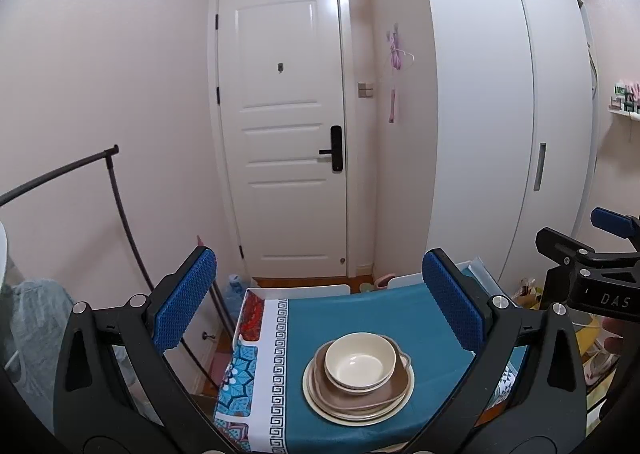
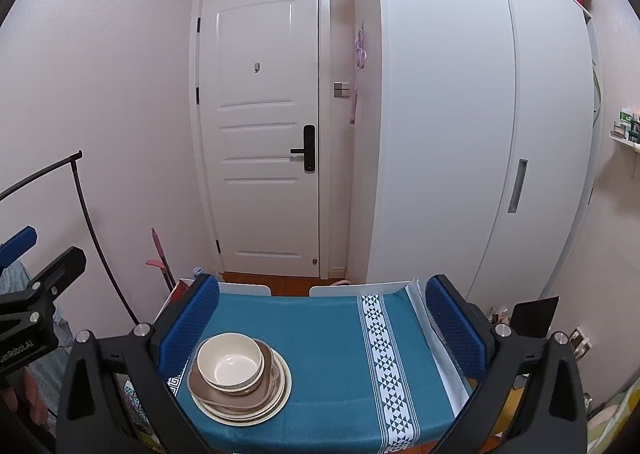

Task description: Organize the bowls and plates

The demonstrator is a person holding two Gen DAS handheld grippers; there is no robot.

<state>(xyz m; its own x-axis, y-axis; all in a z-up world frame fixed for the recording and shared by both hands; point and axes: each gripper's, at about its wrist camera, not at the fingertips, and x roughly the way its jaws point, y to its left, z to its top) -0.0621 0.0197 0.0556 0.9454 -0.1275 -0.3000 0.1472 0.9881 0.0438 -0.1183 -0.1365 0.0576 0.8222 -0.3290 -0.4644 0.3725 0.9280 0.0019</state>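
Crockery sits stacked: a cream bowl (image 1: 361, 361) on brown plates (image 1: 356, 390), ahead of and below the left gripper (image 1: 320, 302), left of the right gripper (image 2: 322, 328). Both hang spread, holding nothing, clear of the surface (image 2: 328, 342). Any further lift should pinch one rim, slowly.

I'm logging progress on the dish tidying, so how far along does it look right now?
Largely done, it seems: the cream bowl sits nested in a brown dish, which rests on stacked plates, all in one pile on the teal tablecloth. Nothing is in hand; the left gripper and right gripper are both open and empty. No loose dishes show on the cloth, so little appears left.
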